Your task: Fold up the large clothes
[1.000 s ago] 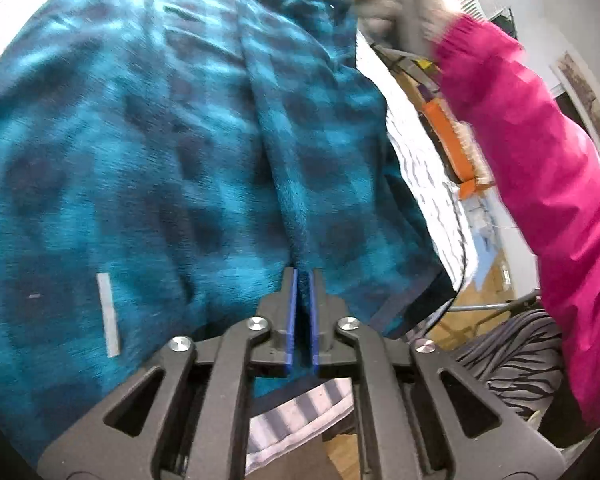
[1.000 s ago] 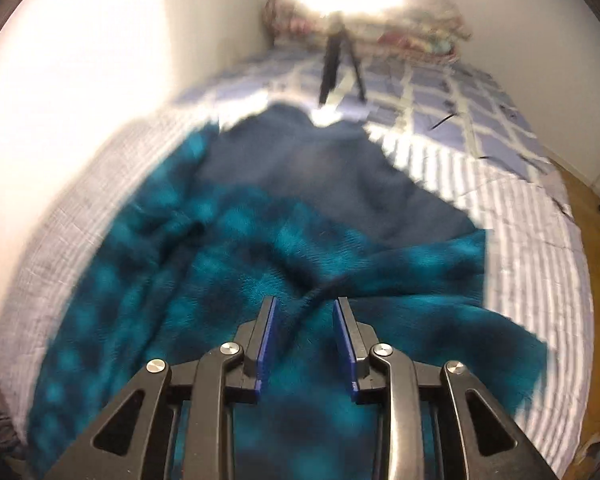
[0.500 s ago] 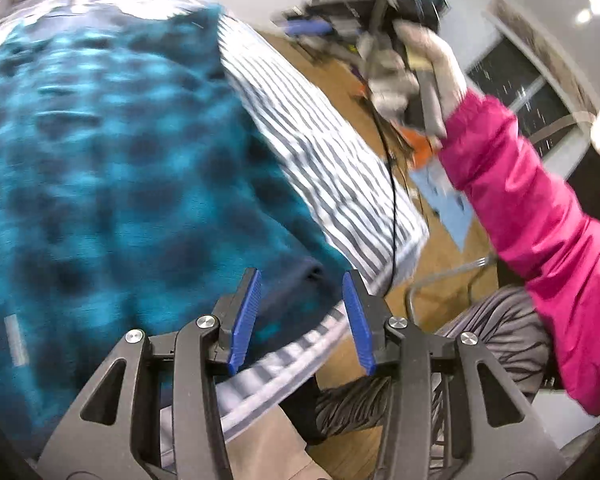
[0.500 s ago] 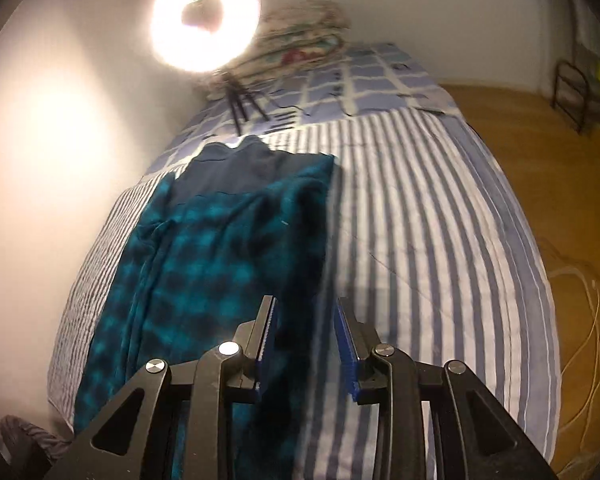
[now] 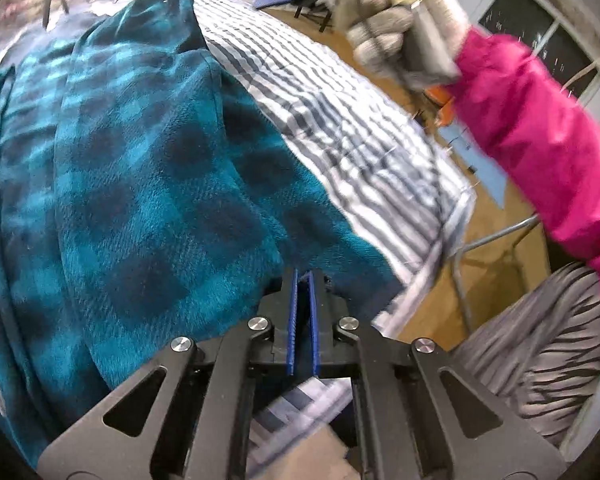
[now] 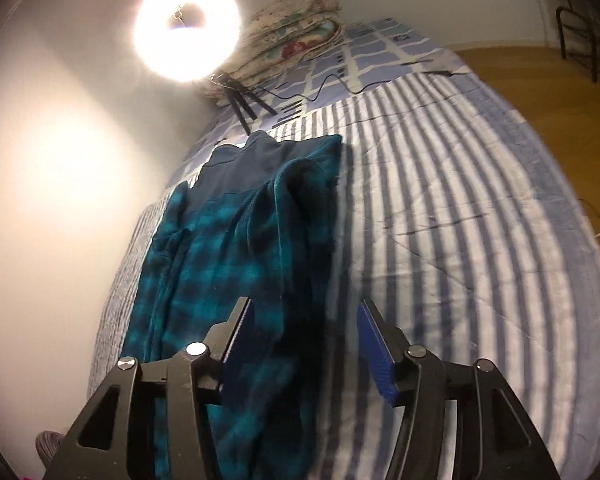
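A teal and navy plaid fleece garment (image 5: 140, 180) lies lengthwise on a blue-and-white striped bed cover (image 5: 340, 100). My left gripper (image 5: 303, 276) is at the garment's near corner by the bed's edge, shut, with the fabric's hem pinched at its tips. In the right wrist view the garment (image 6: 240, 260) runs away from me as a long folded strip. My right gripper (image 6: 304, 302) hovers over its right edge with jaws opening; cloth lies beneath them, and the pads do not press on it. A gloved hand (image 5: 396, 20) in a pink sleeve (image 5: 540, 140) holds that gripper.
A lit ring light (image 6: 188, 24) on a small tripod and a folded floral quilt (image 6: 296, 28) stand at the bed's far end, with a black cable (image 6: 340, 84). A wall runs along the left. Wooden floor (image 6: 540, 80) and a metal frame (image 5: 496, 236) lie right of the bed.
The left jaws opened, let go of the cloth, moved toward the garment's corner and shut again. The right jaws widened, and that gripper swung to the garment's right edge.
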